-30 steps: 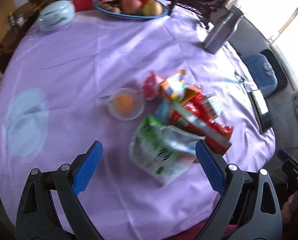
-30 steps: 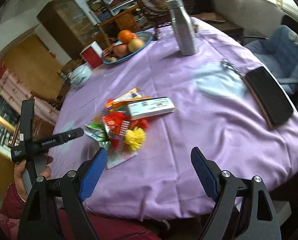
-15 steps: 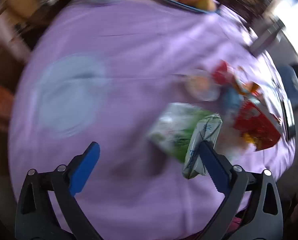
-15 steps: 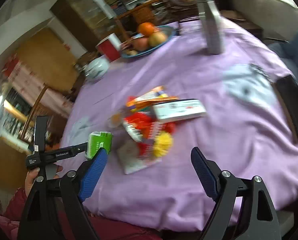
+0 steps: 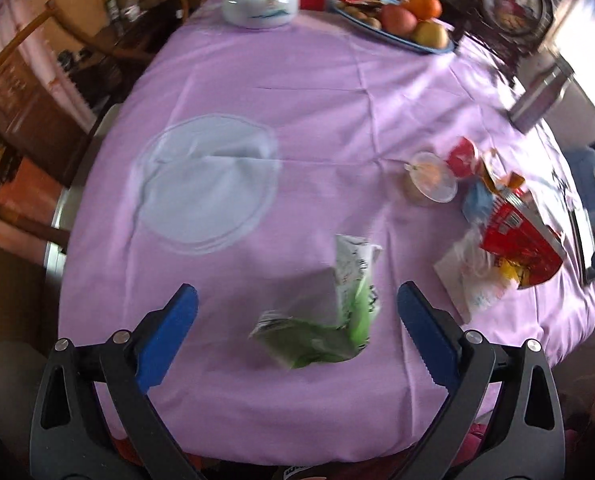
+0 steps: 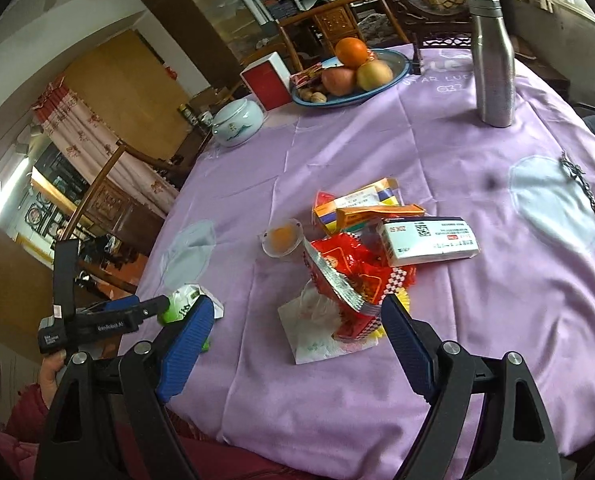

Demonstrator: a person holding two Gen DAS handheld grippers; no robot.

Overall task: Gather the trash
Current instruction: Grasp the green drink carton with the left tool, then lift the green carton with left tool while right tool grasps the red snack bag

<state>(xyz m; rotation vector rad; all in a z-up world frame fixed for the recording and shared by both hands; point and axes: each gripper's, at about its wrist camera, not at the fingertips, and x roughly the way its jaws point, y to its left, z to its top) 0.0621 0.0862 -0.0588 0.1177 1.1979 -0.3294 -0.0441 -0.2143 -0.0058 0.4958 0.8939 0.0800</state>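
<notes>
Released green wrapper [image 5: 329, 312] perhaps between jaws.

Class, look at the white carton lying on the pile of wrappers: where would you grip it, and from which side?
Grip the white carton across its narrow width, coming from above. It lies flat on top of the red wrapper, long sides exposed, so an open hand-held gripper could probably straddle it.
</notes>
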